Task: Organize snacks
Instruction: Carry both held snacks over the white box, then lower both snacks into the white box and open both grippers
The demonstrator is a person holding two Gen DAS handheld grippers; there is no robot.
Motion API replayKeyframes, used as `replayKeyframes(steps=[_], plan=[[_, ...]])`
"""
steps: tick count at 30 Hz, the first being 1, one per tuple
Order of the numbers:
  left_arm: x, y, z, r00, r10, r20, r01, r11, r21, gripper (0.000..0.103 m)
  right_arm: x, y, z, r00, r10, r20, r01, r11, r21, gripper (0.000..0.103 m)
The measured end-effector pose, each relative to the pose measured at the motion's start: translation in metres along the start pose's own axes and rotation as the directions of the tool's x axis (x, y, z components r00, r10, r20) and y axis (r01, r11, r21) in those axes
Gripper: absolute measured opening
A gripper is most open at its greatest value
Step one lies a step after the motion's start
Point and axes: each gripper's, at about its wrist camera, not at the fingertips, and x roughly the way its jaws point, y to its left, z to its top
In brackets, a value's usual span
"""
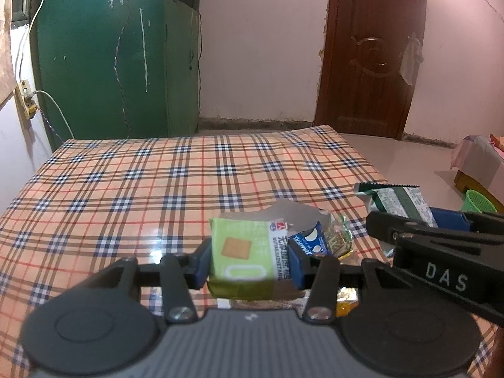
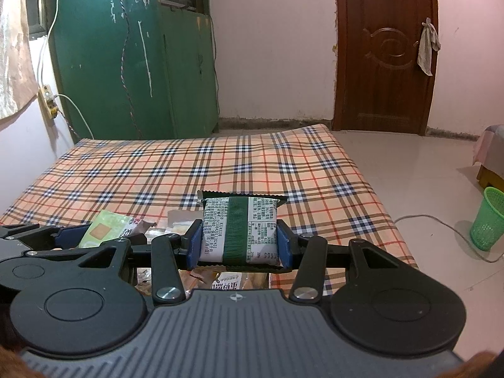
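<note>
A light-green biscuit packet (image 1: 242,256) is clamped between the blue pads of the left tongs (image 1: 249,263), held above the checked tablecloth (image 1: 132,182). A white-and-green snack packet (image 2: 240,231) is gripped the same way in the right tongs (image 2: 240,245) — printed back facing the camera, its crimped edge pointing away. Beneath and just beyond both tongs, a small heap of other wrapped snacks (image 1: 334,236) is seen lying on the cloth. Farther off — a green basket (image 2: 488,219) on the floor and a brown door (image 2: 386,50).
</note>
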Motion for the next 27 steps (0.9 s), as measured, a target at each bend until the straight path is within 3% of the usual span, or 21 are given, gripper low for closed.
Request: replayKeyframes(steps=[24,26,27], plan=[[0.031,-0.014,-0.007,0.992,-0.126,-0.014,0.126,0.991,0.047,0.047,0.047,0.007,0.004,0.998,0.025,-0.056,-0.026,1.0,-0.015,0.059],[0.033,-0.015,-0.008,0.986,-0.166,-0.016,0.166,0.985,0.049,0.048,0.051,0.007,0.005,0.998,0.028,-0.055,-0.029,0.999,-0.014,0.061],[0.034,-0.016,-0.009,0.984,-0.174,-0.023,0.175,0.983,0.051,0.049,0.052,0.007,0.005,0.998,0.032,-0.051,-0.033,0.999,-0.013,0.069]])
